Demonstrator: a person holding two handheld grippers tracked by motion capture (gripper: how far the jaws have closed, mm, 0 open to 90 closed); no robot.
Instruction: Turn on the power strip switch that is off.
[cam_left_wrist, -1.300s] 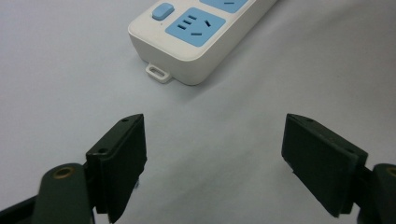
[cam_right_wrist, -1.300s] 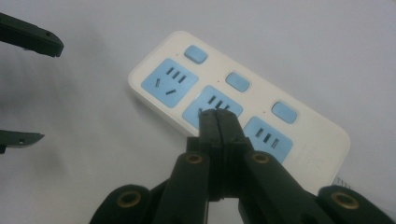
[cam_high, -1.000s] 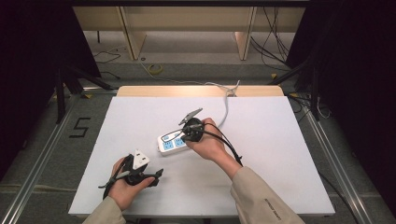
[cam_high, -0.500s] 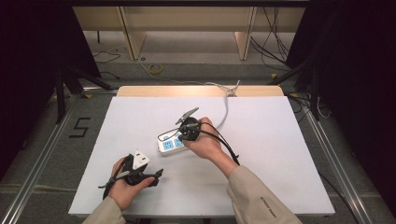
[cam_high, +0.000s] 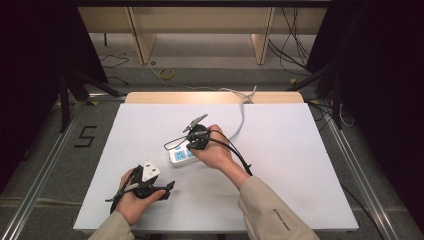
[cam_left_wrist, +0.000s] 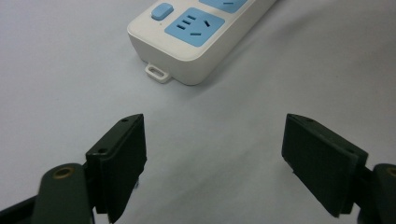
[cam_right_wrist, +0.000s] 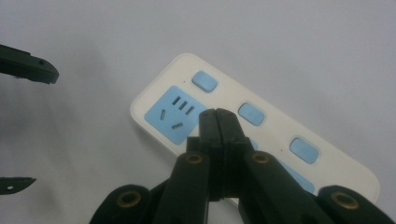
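Right gripper (cam_right_wrist: 217, 116): jaws pressed together, tip over power strip (cam_right_wrist: 261, 135) switches, likely to press one.
Left gripper (cam_left_wrist: 212, 158): jaws spread, empty, near strip's end, apparently waiting.

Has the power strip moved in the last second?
No. The power strip lies at the same spot on the table, its cable unchanged.

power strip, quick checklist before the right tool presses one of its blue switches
1. Power strip lies flat on the table: ok.
2. Right tool shut, jaws together to form one tip: ok.
3. Tip directly over a switch: not ok, it sits between a socket and the switches.
4. Left tool open and apart from the strip: ok.
5. Cord free of both hands: ok.
6. Switches on or off: cannot tell.
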